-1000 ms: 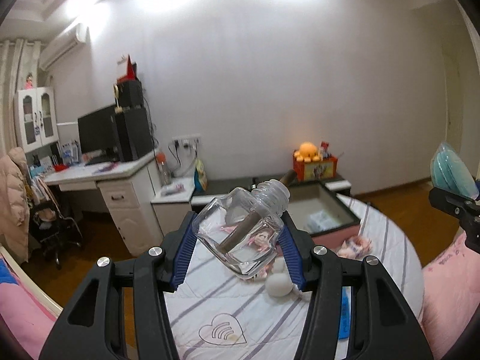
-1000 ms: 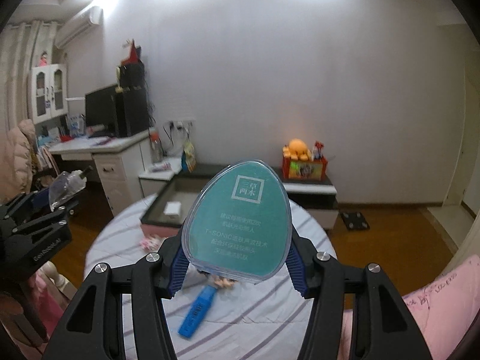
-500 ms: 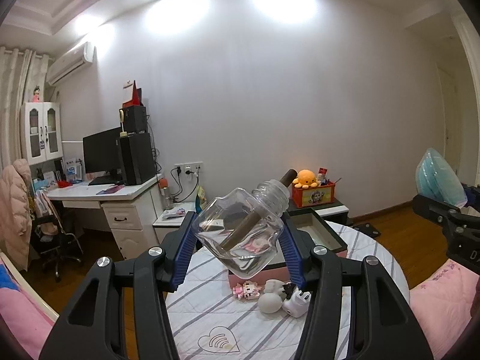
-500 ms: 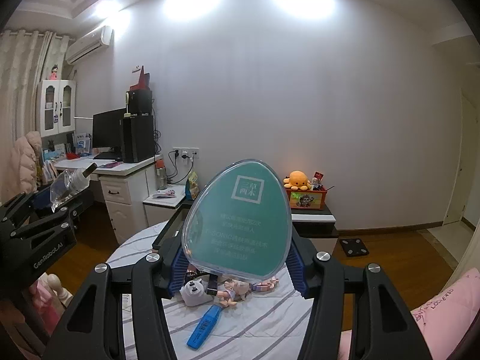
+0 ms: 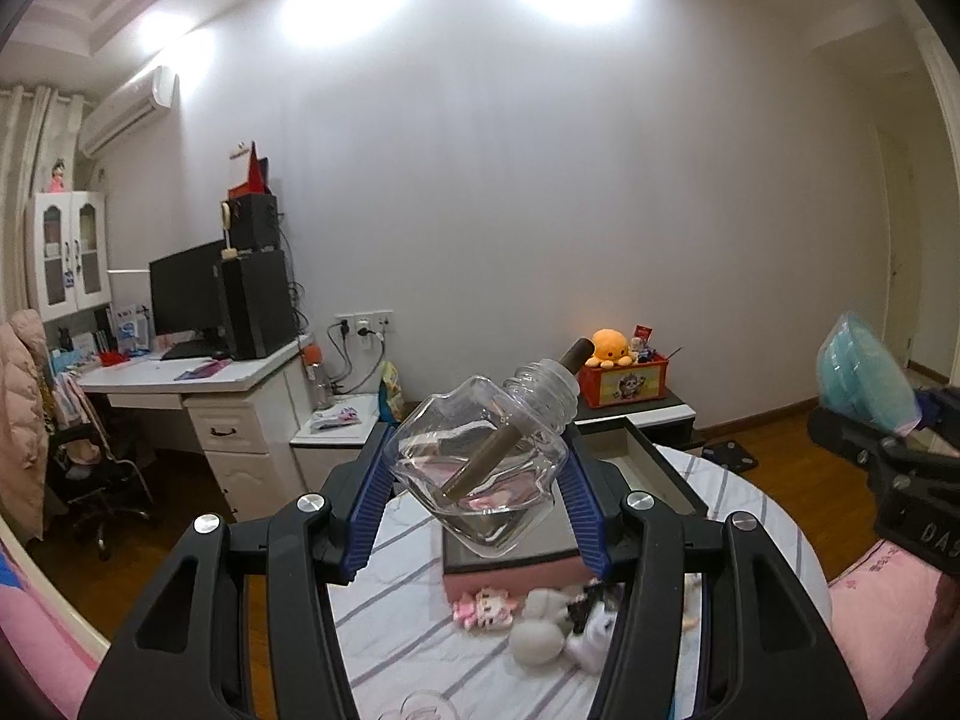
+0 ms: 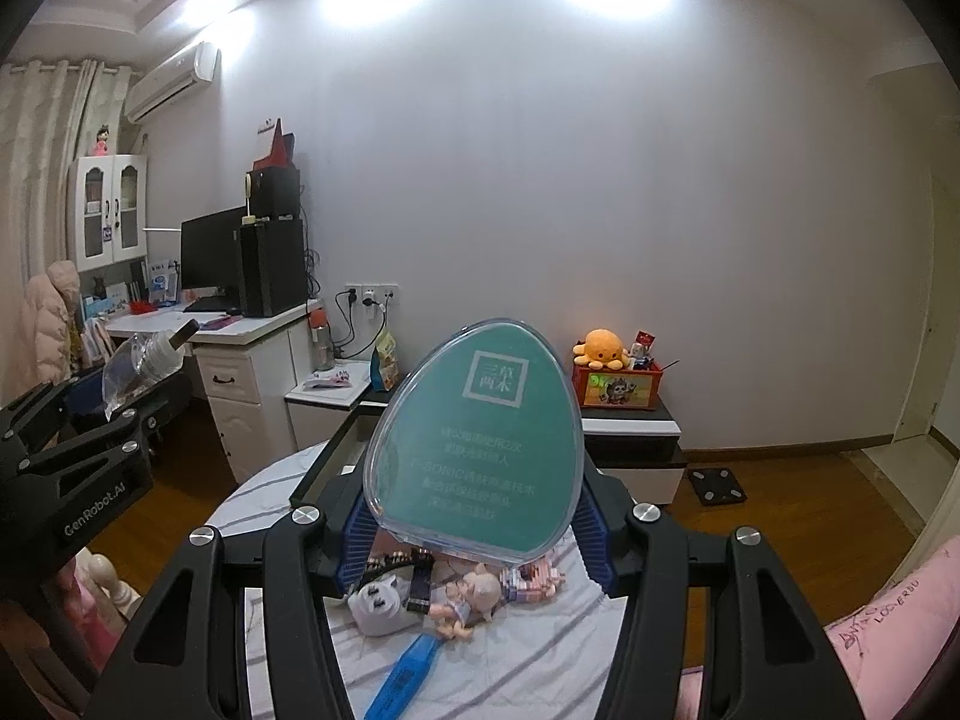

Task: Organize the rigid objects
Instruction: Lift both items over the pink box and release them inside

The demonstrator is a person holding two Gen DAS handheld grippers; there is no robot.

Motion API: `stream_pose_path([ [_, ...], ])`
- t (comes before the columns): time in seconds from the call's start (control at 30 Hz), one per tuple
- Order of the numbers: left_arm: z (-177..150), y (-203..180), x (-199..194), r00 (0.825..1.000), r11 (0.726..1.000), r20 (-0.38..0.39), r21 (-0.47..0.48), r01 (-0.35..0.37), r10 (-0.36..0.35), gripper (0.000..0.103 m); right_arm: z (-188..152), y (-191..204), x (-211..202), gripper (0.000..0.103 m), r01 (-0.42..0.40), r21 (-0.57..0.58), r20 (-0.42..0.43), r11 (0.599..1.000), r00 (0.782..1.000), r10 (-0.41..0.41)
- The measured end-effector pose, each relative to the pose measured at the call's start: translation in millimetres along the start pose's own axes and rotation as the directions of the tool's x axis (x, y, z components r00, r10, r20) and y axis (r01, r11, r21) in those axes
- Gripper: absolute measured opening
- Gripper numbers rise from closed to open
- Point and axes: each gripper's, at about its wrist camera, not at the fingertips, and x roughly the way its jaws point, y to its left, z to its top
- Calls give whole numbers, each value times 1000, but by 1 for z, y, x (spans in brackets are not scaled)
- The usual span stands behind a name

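Note:
My left gripper (image 5: 477,504) is shut on a clear glass bottle (image 5: 480,468) with a brown wick, held tilted above the round table (image 5: 768,540). My right gripper (image 6: 474,528) is shut on a teal egg-shaped plastic case (image 6: 477,450), held upright above the table. Each gripper shows in the other's view: the teal case at the right edge (image 5: 864,378), the bottle at the left (image 6: 144,366). An open dark box with a pink base (image 5: 648,468) stands on the table behind the bottle. Small figurines (image 6: 468,594), a white plug (image 6: 378,600) and a blue marker (image 6: 402,672) lie below the case.
The table has a white striped cloth (image 6: 540,660). Behind stand a white desk with monitor and speakers (image 5: 228,372), a low cabinet with an orange plush and red box (image 6: 612,378), and a black scale (image 6: 717,483) on the wood floor. Pink bedding (image 5: 882,630) is at right.
Both grippers have risen and tilted back, so more of the room and ceiling shows and the table sits lower in view. Both still hold their objects.

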Motion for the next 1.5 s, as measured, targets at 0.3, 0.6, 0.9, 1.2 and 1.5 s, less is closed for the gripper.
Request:
stream_pose_path([
  [0.3, 13, -3, 127, 987, 1000, -163, -13, -2, 0, 54, 22, 1, 117, 57, -30, -6, -133, 1000, 991, 29],
  [0.6, -7, -3, 263, 908, 1000, -418, -17, -24, 15, 54, 11, -2, 263, 57, -51, 6, -407, 999, 912, 49],
  [0.9, -52, -11, 340, 809, 1000, -587, -7, 1, -5, 54, -16, -4, 339, 57, -50, 8, -549, 999, 834, 46],
  [1.2, -67, -6, 359, 778, 995, -622, -98, 27, -82, 85, -23, -8, 358, 84, -12, -23, -581, 1000, 814, -3],
  [1.5, -68, -9, 354, 777, 997, -626, -68, 27, -64, 86, -21, -18, 355, 84, 12, 8, -581, 1000, 814, -5],
])
